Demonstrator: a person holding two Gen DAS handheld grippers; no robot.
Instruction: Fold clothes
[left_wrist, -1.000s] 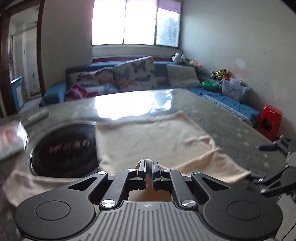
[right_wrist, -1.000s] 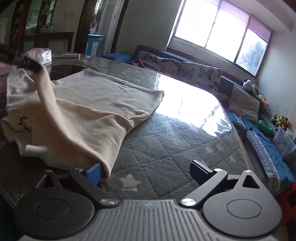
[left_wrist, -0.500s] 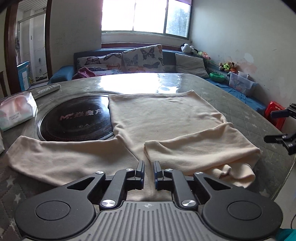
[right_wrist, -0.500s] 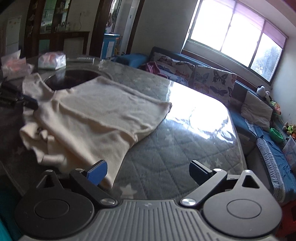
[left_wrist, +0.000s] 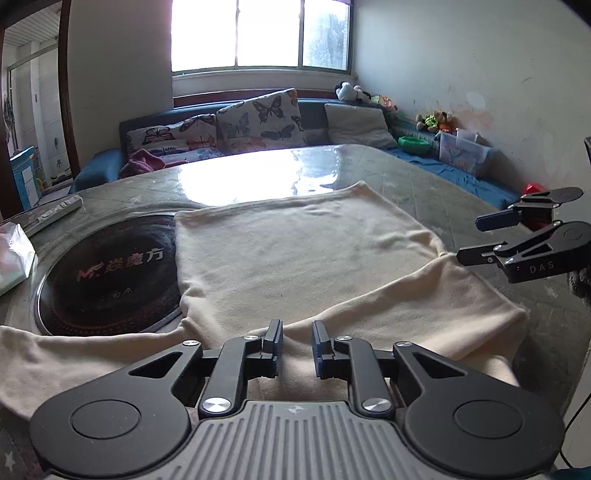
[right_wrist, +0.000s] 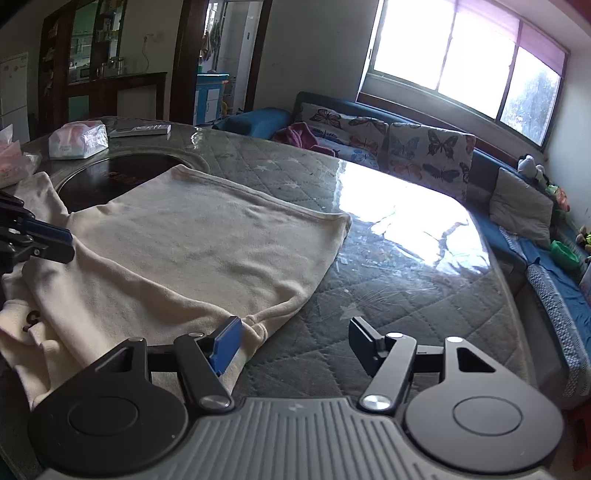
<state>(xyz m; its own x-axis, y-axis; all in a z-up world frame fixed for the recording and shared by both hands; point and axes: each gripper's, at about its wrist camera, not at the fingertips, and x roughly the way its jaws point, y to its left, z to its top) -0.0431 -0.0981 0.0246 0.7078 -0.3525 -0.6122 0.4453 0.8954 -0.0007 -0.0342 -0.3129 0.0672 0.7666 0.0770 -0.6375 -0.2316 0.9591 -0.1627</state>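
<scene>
– What are you working with?
– Your cream garment, a soft knit top, lies flat on the quilted table, its body spread smooth with the straight hem toward the window.

– And the sleeves?
– You have one sleeve folded across the near part of the body; the other sleeve stretches out flat to the left, past the dark round plate, whose edge the body overlaps. A small dark print shows near the neck end
</scene>
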